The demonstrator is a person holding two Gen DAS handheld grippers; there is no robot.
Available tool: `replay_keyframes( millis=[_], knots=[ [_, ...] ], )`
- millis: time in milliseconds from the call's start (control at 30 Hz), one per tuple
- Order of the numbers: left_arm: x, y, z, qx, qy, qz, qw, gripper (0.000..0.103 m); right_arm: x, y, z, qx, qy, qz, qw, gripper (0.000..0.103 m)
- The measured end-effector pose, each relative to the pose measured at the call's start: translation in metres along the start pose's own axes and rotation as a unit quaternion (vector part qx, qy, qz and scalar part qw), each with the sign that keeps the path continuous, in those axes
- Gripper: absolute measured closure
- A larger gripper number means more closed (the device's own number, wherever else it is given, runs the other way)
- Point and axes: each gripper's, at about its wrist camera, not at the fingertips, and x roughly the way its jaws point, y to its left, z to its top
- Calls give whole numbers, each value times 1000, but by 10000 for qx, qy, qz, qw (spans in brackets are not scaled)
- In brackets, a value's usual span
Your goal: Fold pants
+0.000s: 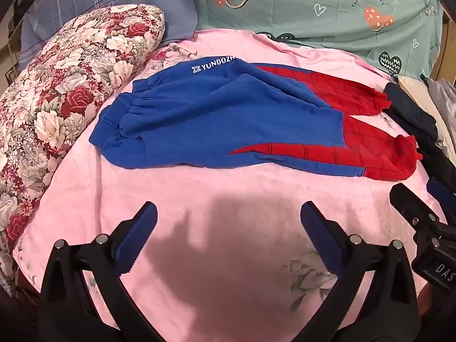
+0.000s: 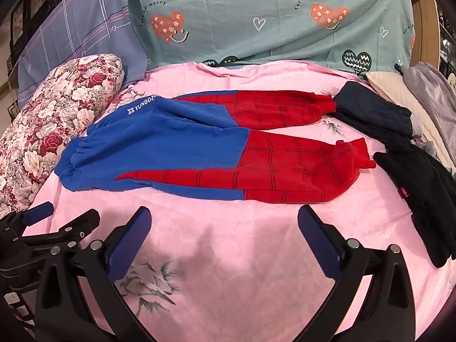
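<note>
2 grippers are hovering low over the near edge of the bed, both with their blue pads spread wide and holding nothing. The left gripper point(image 1: 228, 236) is sitting just beside the right gripper point(image 2: 225, 236), and neither is touching cloth.

Ahead of both pairs of fingers, the pants point(image 2: 205, 154) are lying flat and unfolded, apart from the pads with a strip of bare pink sheet point(image 2: 228, 256) between. Their long axis is running crosswise to the fingers: the blue waistband point(image 1: 114, 125) is pointing left, toward the flowered pillow point(image 1: 57, 99), and the 2 red cuffs are pointing right. The near cuff point(image 2: 350, 156) is lying closer to the right gripper, while the waistband looks closer to the left one, so I would judge each hand is placed to take its own end. The 2 legs are splayed slightly, with the far leg point(image 2: 270, 108) angling away.

Beyond the cuffs, dark clothes point(image 2: 399, 142) are piling up at the right edge, nearly touching the far cuff. A green heart-print cover point(image 2: 270, 28) is rising behind the bed, and a plaid one point(image 2: 71, 28) beside it.
</note>
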Motion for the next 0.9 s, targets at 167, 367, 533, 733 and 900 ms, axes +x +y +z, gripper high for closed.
replay_keyframes(
  millis=[167, 367, 533, 733, 900],
  knots=[
    [0, 1, 1, 17, -12, -29, 10000, 2, -1, 0, 0, -1, 12, -31, 10000, 1],
    [-2, 0, 2, 62, -35, 9, 10000, 2, -1, 1, -3, 13, -11, -50, 10000, 1],
    [-2, -1, 1, 38, -43, 29, 10000, 2, 0, -2, 0, 24, 4, -37, 10000, 1],
    [-2, 1, 1, 30, -38, 31, 10000, 2, 0, -3, 1, 48, 3, -61, 10000, 1],
    [0, 3, 0, 10, -16, 44, 10000, 2, 1, -3, 1, 44, 12, -75, 10000, 1]
  ],
)
